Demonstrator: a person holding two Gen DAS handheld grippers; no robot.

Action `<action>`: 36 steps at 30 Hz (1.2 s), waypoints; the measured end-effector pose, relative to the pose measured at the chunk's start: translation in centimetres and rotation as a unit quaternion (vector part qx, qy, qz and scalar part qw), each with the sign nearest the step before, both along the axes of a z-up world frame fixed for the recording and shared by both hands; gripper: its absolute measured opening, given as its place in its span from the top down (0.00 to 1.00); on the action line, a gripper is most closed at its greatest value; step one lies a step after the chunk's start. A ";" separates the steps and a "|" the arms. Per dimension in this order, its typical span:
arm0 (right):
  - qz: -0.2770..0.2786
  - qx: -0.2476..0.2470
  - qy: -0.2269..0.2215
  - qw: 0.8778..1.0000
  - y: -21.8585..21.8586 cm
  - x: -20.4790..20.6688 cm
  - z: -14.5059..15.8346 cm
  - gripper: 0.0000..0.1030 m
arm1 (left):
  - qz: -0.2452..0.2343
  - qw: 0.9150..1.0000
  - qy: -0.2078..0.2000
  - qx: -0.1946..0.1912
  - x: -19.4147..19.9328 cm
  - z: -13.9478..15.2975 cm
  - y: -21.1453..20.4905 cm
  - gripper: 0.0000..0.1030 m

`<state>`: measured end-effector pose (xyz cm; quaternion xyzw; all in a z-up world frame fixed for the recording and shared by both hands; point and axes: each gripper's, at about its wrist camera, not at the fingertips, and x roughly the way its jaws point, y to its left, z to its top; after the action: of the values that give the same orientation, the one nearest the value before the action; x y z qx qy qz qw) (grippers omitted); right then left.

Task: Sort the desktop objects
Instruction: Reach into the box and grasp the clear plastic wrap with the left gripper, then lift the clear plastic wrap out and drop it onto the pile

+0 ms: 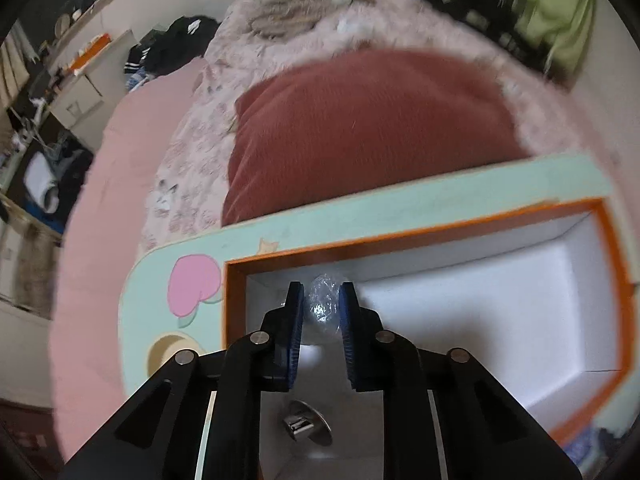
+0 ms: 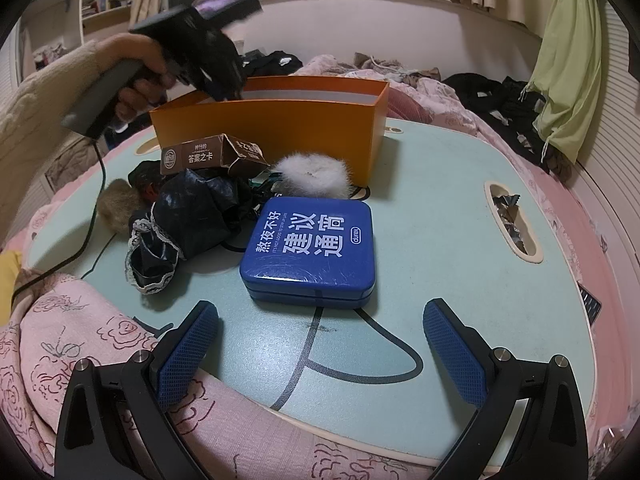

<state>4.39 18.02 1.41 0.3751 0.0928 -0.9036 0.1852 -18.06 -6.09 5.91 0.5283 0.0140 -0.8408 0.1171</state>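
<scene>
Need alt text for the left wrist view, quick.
The left gripper is shut on a crumpled clear plastic wad, held over the open orange box with its white inside. The box sits on a mint-green lap table; bedding lies beyond.

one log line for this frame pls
left gripper: shut on clear wrapped ball, over orange box | right gripper: open, empty, near blue tin | table: clutter unsorted
</scene>
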 end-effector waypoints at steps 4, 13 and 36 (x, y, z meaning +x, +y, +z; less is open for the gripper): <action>0.000 0.000 0.000 1.000 0.1 0.0 0.0 0.00 | -0.044 0.995 0.067 0.066 3.5 4.2 0.3 0.82; 0.000 0.000 0.000 1.000 0.1 0.1 0.0 0.00 | -0.166 0.959 0.100 0.206 12.7 7.4 3.8 0.74; 0.000 0.001 0.001 1.000 0.2 0.1 -0.1 0.00 | -0.091 0.985 0.126 0.081 23.4 -3.9 3.3 0.31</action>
<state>4.48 18.18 1.31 0.3741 0.0934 -0.9040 0.1844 5.33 -2.81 2.02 0.4250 0.0480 -0.9039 -0.0058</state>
